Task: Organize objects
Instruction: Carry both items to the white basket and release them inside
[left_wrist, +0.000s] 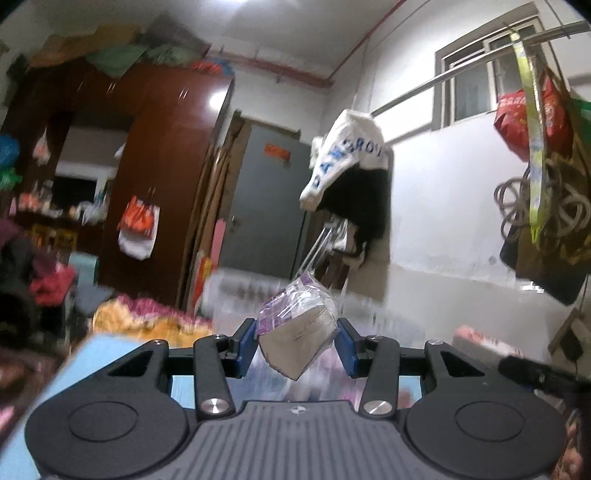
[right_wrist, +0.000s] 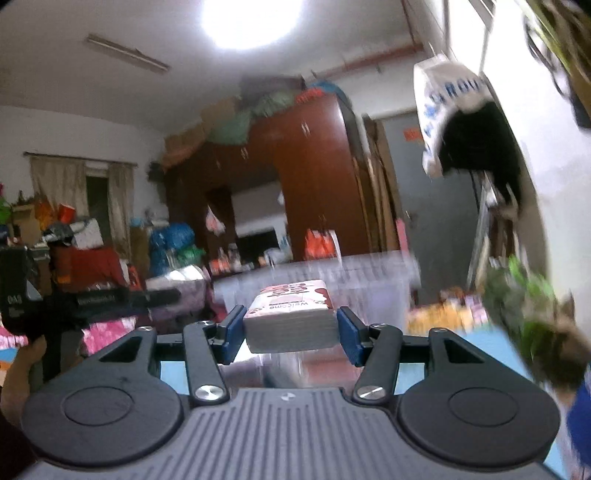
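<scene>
While a light-blue surface (left_wrist: 33, 417) runs beneath both tools, the cluttered room behind holds one tall red-brown wooden wardrobe (left_wrist: 162, 155), one grey door (left_wrist: 269, 206) and one clear plastic storage bin (right_wrist: 369, 277). Two packs are held aloft: the left gripper (left_wrist: 298, 346) is clamped on a tilted, clear-wrapped tissue pack with purple print (left_wrist: 295, 332), and the right gripper (right_wrist: 291, 331) squeezes a flat pink-and-white tissue pack (right_wrist: 291, 317) level between its blue pads (right_wrist: 233, 330).
</scene>
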